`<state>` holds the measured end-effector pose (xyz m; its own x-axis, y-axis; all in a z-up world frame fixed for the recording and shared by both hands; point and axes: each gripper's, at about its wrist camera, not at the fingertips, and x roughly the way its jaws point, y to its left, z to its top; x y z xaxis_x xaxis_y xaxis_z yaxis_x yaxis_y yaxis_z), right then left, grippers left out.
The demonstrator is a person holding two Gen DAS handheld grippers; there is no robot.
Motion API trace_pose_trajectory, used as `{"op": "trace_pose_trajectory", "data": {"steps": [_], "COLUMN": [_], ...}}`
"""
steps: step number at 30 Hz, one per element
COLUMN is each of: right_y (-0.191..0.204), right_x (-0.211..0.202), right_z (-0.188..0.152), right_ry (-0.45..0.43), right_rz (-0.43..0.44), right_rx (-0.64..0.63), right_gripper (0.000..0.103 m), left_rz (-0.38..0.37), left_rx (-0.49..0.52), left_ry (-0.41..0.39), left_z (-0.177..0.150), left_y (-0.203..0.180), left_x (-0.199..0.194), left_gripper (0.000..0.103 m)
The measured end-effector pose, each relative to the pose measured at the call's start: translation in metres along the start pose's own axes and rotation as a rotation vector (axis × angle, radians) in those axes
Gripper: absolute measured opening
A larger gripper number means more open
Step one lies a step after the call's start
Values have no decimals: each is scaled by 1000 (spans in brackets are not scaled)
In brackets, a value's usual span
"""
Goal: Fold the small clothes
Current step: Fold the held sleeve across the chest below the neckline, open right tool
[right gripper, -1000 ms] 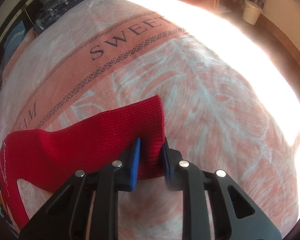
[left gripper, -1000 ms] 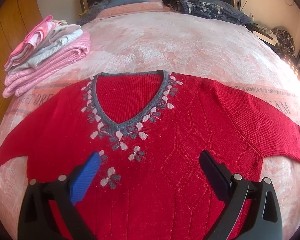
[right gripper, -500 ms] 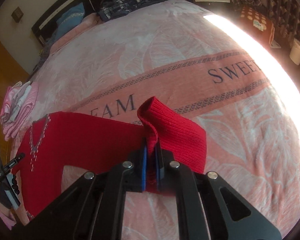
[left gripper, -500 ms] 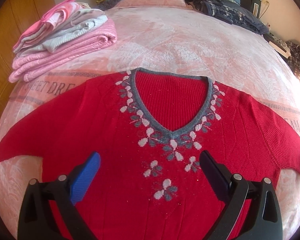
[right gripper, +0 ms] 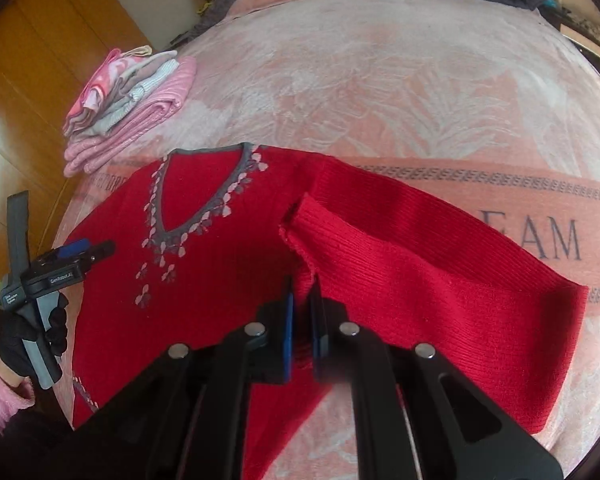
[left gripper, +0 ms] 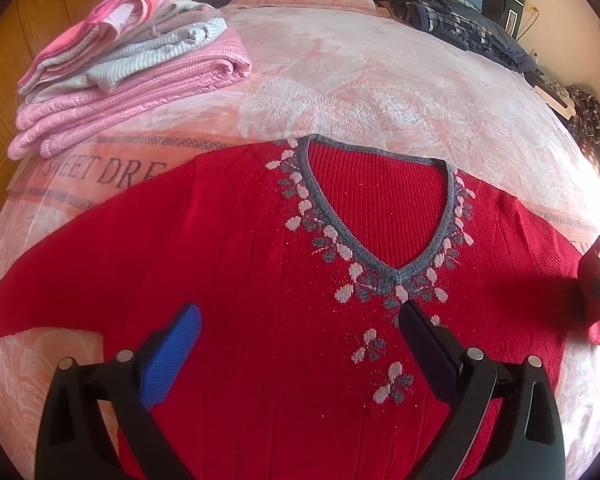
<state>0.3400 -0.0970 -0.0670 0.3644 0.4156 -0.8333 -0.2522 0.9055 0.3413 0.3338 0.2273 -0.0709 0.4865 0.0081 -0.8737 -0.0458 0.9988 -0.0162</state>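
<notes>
Right hand-held gripper [right gripper: 302, 320] pinches the cuff of a red knit V-neck sweater [left gripper: 260, 272], folding its sleeve inward; left hand-held gripper [left gripper: 300, 328] hovers open above it.

The right tongs [right gripper: 302, 320], pinching the cuff of the red sweater [left gripper: 260, 280], have carried that sleeve [right gripper: 420, 264] up off the bed [right gripper: 380, 80] and inward, doubling it back toward the sweater's body. The left tongs [left gripper: 300, 344], spread wide, have drifted toward the bed's left edge above the sweater's front.
</notes>
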Motion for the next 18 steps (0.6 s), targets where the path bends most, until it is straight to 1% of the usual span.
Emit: {"op": "trace_pose_trajectory", "data": {"steps": [3, 6, 8, 10, 13, 14, 15, 17, 18], "right_y": [33, 61, 71, 79, 89, 92, 94, 93, 90], "right_x": [19, 37, 46, 54, 65, 69, 73, 81, 83], "right_z": [7, 10, 10, 11, 13, 13, 14, 13, 12], "right_ry": [18, 49, 63, 73, 84, 91, 99, 120, 137], "right_rz": [84, 96, 117, 118, 158, 150, 141, 161, 182], "right_rx": [-29, -71, -77, -81, -71, -76, -78, -50, -33], "right_gripper": [5, 5, 5, 5, 5, 6, 7, 11, 18], "left_rz": [-20, -37, -44, -50, -61, -64, -67, -75, -79], "left_rx": [0, -2, -1, 3, 14, 16, 20, 28, 32], "left_ry": [1, 6, 9, 9, 8, 8, 10, 15, 18], "left_z": [-1, -1, -2, -3, -5, -5, -6, -7, -8], "left_y": [3, 4, 5, 4, 1, 1, -1, -4, -5], "left_x": [-1, -1, -1, -1, -1, -1, -1, 0, 1], "left_gripper": [99, 99, 99, 99, 99, 99, 99, 99, 99]}}
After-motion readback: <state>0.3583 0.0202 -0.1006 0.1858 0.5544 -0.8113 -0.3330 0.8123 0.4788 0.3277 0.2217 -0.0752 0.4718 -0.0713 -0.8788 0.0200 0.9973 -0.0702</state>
